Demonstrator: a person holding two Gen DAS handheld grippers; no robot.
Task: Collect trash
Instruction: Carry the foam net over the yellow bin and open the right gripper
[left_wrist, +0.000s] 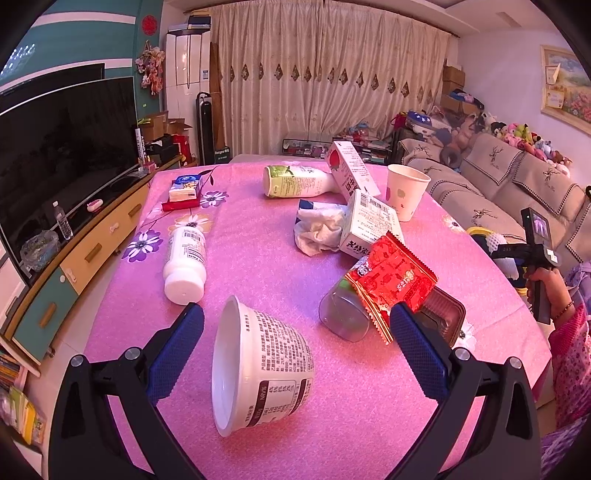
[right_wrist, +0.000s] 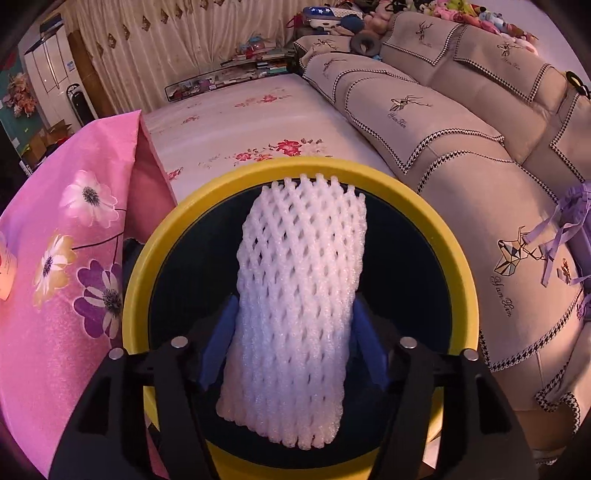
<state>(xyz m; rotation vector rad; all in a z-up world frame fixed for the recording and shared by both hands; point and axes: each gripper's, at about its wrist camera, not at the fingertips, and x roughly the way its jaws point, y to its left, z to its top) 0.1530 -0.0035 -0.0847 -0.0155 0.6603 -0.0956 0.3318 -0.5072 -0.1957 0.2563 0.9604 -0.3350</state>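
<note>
1. My L gripper (left_wrist: 295, 325) gapes wide, nothing held; white printed tub (left_wrist: 258, 373) lies on its side between the blue ribbed pads (left_wrist: 177, 354), untouched.
2. My R gripper (right_wrist: 291, 339) is over the round yellow-rimmed bin (right_wrist: 136, 258), jaws part open; white foam net sleeve (right_wrist: 299, 295) stands between them, whether the pads press it I can't tell.
3. Past the tub, toward the pink cloth's (left_wrist: 258, 240) R edge: crinkly red wrapper (left_wrist: 395, 280) on a clear cup (left_wrist: 343, 317).
4. Further in, a white bottle (left_wrist: 184, 262), crumpled tissue (left_wrist: 317, 229).

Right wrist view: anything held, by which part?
White foam mesh sleeve sits by its lower half between the right gripper jaws, above the yellow-rimmed bin; pad contact cannot be told.
</note>
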